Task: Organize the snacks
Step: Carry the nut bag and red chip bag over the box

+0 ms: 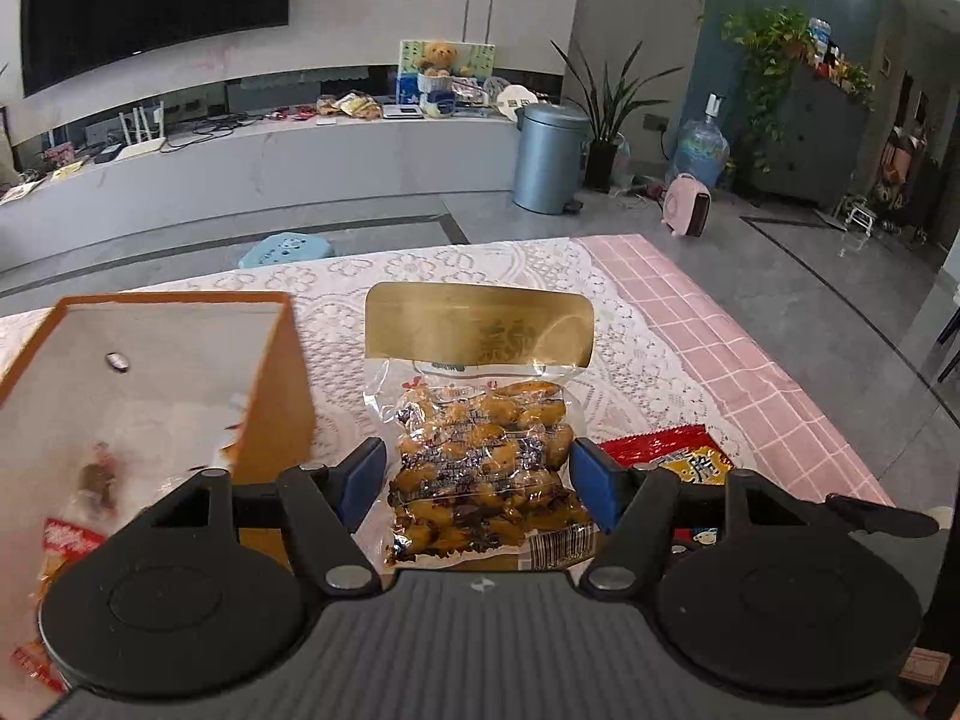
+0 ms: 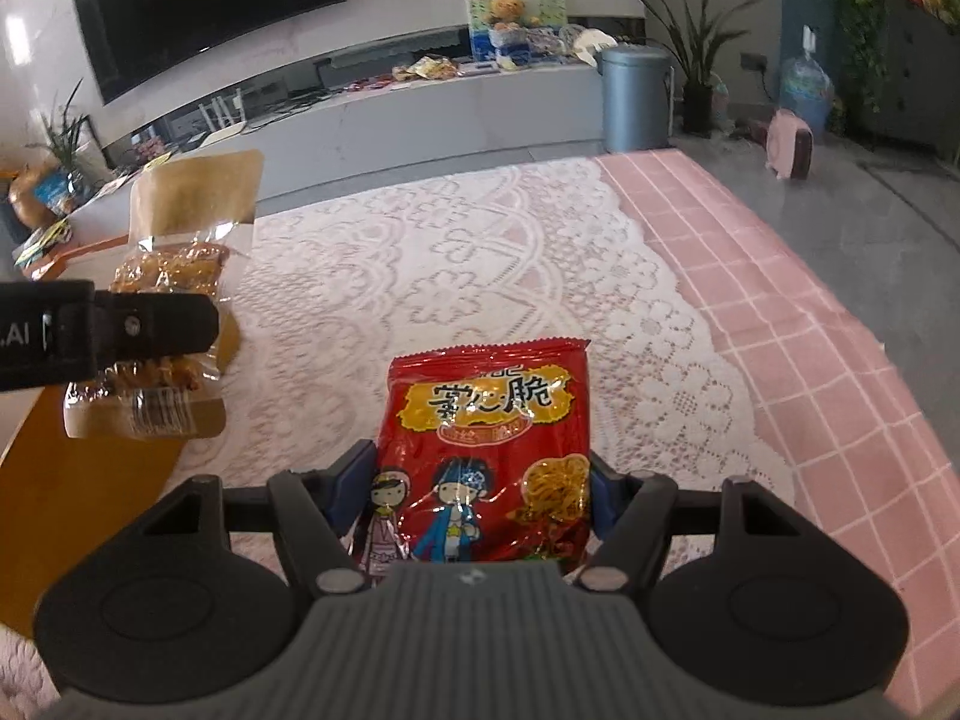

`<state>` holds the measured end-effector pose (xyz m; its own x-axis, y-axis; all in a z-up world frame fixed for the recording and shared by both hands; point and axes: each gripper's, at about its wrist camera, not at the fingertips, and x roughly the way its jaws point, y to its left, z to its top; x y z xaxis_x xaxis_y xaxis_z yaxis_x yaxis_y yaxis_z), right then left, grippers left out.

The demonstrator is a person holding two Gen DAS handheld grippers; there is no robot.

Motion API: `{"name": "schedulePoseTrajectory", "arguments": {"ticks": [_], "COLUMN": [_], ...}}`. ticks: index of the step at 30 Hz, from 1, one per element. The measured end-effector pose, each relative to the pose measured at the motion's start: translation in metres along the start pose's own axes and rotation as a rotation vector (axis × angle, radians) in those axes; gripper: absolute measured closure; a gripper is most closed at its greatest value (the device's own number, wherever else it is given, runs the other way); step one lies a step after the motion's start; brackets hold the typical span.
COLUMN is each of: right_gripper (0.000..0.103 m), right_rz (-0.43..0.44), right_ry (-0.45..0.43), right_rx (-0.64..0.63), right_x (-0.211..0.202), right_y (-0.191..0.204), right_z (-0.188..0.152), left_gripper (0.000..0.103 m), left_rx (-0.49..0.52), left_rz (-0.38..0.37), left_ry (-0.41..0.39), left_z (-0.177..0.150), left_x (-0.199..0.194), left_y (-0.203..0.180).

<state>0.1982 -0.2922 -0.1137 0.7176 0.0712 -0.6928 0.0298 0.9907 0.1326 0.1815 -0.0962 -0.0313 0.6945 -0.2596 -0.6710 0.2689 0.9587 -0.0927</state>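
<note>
Left wrist view: left gripper, fingers pinching a clear bag of yellow snacks by its sides, above the lace tablecloth. Orange box at left, holding packets.

Right wrist view: right gripper, fingers clamping a red noodle packet over the tablecloth; the clear bag hangs far left.

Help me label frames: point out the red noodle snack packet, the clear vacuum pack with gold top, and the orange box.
Red noodle snack packet (image 2: 483, 450), right wrist view, printed front.
Clear vacuum pack with gold top (image 1: 480, 456), left wrist view, clear middle.
Orange box (image 1: 282, 384), left wrist view, outer side wall.
</note>
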Motion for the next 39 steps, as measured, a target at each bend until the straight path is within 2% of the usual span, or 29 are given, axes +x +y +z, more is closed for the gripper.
{"name": "schedulePoseTrajectory", "arguments": {"ticks": [13,24,31,39], "right_gripper": [0.036,0.036,0.036,0.036], "right_rz": [0.077,0.144,0.194,0.242], "right_ry": [-0.06,-0.082,-0.086,-0.059], "right_rx": [-0.157,-0.268,-0.306,-0.321], "right_x": [-0.067,-0.088,-0.09,-0.071], "right_y": [0.083,0.15,0.183,0.214], "right_z": [-0.004,-0.006,0.0,0.013], "left_gripper": [0.026,0.026,0.026,0.026], "left_rx": [-0.058,-0.162,-0.157,-0.129], "left_rz": [0.025,0.056,0.083,0.105], "left_ry": [-0.084,-0.131,-0.098,-0.065], "left_z": [-0.01,-0.017,-0.017,-0.013], "left_x": [-0.07,-0.099,-0.103,-0.1], "left_y": [0.05,0.111,0.138,0.17]}}
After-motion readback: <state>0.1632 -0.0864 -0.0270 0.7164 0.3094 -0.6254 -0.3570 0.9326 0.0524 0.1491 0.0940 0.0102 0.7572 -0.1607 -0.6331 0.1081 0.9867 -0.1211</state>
